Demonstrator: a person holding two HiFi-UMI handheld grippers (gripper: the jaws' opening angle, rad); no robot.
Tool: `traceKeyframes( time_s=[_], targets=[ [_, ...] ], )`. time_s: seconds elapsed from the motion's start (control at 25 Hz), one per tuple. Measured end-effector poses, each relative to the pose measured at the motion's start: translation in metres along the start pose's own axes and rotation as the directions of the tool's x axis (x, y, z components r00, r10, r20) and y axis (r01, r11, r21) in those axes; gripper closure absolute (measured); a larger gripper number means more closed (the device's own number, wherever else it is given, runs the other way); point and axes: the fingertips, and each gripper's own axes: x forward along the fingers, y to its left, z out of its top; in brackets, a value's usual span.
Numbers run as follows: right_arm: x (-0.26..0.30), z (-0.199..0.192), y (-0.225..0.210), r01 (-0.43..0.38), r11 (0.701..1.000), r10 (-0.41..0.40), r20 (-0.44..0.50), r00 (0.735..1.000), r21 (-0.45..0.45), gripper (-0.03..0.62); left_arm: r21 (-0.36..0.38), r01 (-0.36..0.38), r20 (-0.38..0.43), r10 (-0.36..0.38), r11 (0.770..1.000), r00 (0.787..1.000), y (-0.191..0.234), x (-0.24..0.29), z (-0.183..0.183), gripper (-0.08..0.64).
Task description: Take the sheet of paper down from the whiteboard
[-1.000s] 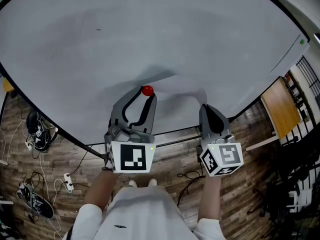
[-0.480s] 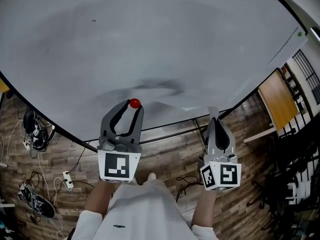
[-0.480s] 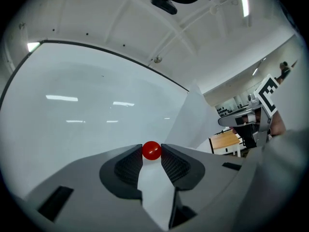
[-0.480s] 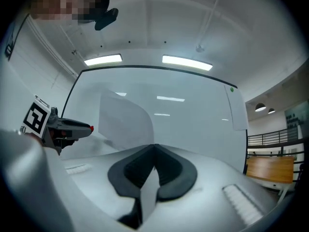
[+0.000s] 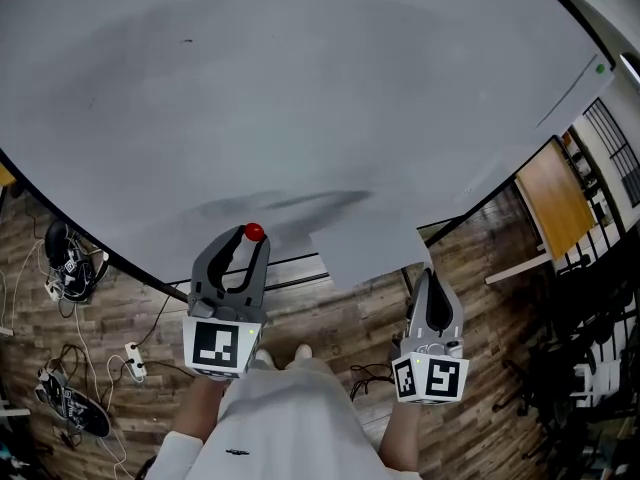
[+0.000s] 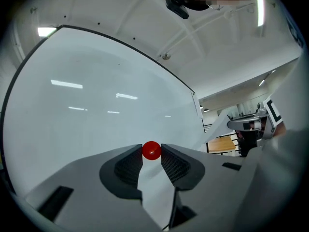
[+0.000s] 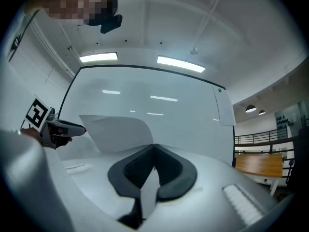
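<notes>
The white sheet of paper (image 5: 365,248) hangs free in front of the whiteboard's (image 5: 300,88) lower edge. My right gripper (image 5: 428,274) is shut on its near corner. In the right gripper view the sheet (image 7: 118,132) curls up and to the left from the closed right gripper (image 7: 154,147). My left gripper (image 5: 251,235) is shut on a small red ball magnet (image 5: 254,232), a short way off the board. The left gripper view shows the magnet (image 6: 151,150) pinched between the fingertips, with the sheet (image 6: 227,122) off to the right.
A narrow white strip (image 5: 583,90) with a green magnet (image 5: 602,68) stays on the board's upper right. Cables and a power strip (image 5: 135,363) lie on the wooden floor at the left. A wooden desk (image 5: 558,203) and a black railing (image 5: 612,163) stand at the right.
Both grippers have drawn back and down from the board. The sheet came along in the right gripper and now hangs over the board's lower edge. The red magnet stayed in the left jaws.
</notes>
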Motion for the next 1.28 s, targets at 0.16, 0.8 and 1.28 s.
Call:
traceKeyframes(
  time_s=[0.16,0.8,1.28],
  targets=[
    [-0.009,-0.013,-0.006,0.039,0.999,-0.039,0.001,0.999,-0.010,0.583,-0.010,0.032,-0.019,-0.032,0.999,0.999,-0.013,-0.004,-0.009,0.439],
    [0.016,-0.033,0.013,0.022,1.000,-0.022,-0.012,1.000,0.010,0.583,-0.073,0.088,0.013,-0.087,0.993,0.996,-0.013,0.001,-0.015,0.439],
    [0.016,-0.030,0.015,0.011,1.000,-0.011,-0.012,1.000,-0.013,0.583,-0.074,0.089,0.030,-0.087,0.993,0.996,-0.014,-0.001,-0.010,0.439]
  ],
)
